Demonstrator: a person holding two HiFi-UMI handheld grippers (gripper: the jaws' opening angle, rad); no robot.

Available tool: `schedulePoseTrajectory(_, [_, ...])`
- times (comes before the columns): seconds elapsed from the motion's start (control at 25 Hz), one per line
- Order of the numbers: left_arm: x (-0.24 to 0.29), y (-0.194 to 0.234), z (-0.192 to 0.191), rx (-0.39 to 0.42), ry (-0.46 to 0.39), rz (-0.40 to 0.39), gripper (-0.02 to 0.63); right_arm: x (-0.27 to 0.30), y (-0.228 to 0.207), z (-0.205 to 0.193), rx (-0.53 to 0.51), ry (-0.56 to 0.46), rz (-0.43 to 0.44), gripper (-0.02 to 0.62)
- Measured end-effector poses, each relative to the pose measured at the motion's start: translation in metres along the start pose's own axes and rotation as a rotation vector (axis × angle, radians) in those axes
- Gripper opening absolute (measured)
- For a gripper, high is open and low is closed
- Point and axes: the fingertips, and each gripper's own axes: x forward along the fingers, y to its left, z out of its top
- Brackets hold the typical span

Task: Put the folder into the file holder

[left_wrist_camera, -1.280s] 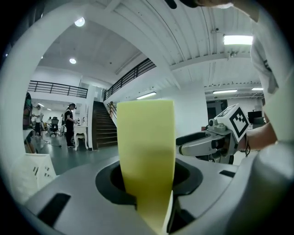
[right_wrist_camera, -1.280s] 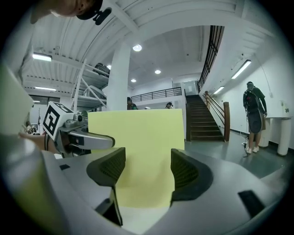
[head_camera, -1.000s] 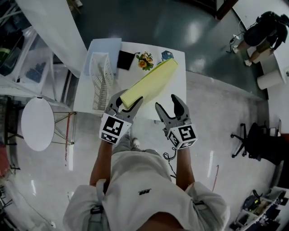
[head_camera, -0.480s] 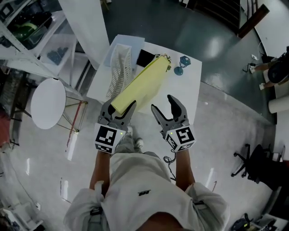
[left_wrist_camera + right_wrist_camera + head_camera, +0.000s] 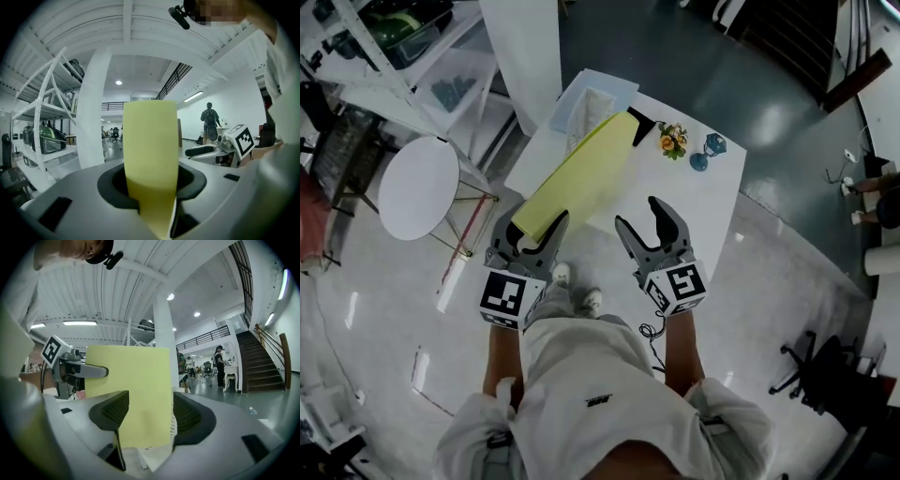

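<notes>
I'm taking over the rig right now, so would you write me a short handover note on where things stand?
Left gripper: shut on the yellow folder, clamped at its near end.
Right gripper: open, nothing held; its jaws have just been closing a little.
File holder: on the table, at its far left; the folder's far end points toward it.
Done: folder picked up.
Left: slide the folder into the holder, then let go.

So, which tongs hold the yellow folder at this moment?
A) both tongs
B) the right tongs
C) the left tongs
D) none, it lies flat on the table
C: the left tongs are shut on the near end of the yellow folder, as the left gripper view shows.
</notes>
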Motion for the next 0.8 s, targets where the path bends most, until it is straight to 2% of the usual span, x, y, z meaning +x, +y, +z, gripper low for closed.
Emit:
schedulePoseTrajectory(0.24, [-0.013, 0.035, 0.003, -0.022, -0.020, 0.074, 0.183, 0.023, 0.013, 0.002, -0.015, 0.010, 0.030, 0.290])
schedulePoseTrajectory(0.48, [-0.004, 0.062, 0.007, -0.017, -0.061, 0.119, 0.183, 0.048, 0.016, 0.004, -0.026, 0.023, 0.037, 0.287])
schedulePoseTrajectory(0.6, [0.004, 0.076, 0.006, -0.015, -0.070, 0.140, 0.183, 0.059, 0.014, 0.006, -0.024, 0.028, 0.026, 0.287])
schedulePoseTrajectory(0.8, [0.023, 0.095, 0.011, -0.055, -0.106, 0.175, 0.183, 0.072, 0.006, 0.004, -0.012, 0.048, -0.005, 0.284])
